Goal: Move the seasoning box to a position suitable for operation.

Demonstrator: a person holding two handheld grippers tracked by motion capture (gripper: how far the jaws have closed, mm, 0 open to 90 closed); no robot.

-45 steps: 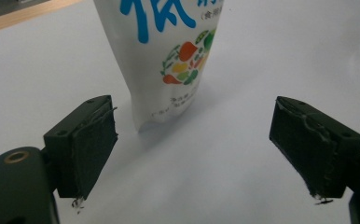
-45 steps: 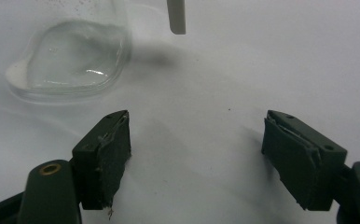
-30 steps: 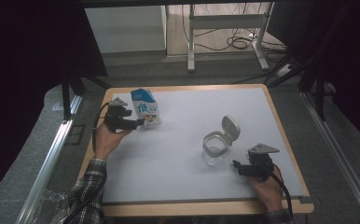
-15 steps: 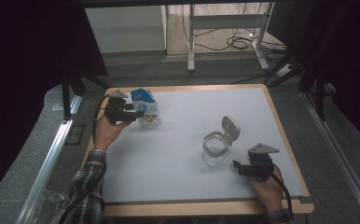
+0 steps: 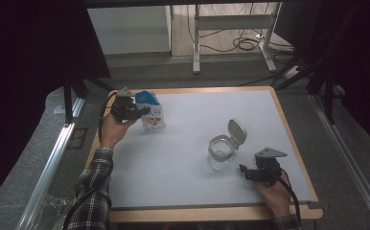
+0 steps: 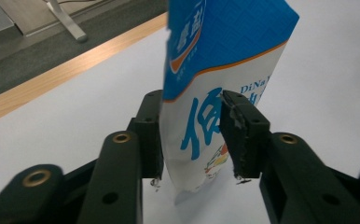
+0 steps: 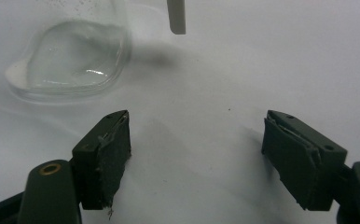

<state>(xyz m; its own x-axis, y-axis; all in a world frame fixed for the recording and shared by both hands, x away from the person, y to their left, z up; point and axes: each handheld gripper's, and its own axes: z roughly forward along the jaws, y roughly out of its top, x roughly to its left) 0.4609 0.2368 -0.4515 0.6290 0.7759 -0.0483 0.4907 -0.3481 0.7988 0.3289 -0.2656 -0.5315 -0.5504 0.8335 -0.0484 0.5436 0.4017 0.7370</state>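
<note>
Up at ten o'clock your left gripper (image 6: pixel 191 135) has clamped the pouch (image 6: pixel 220 70), while your right gripper (image 7: pixel 194 158) waits wide open, empty, by the jar (image 5: pixel 220 152); pouring remains.

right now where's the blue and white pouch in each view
high view: the pouch stands upright at the far left of the white table top, at the tip of the left gripper.
left gripper view: the pouch rises in the middle between the two black jaws, which sit against its sides.
right gripper view: not in it; the clear jar sits at upper left.
shared landmark: the white table top.
</note>
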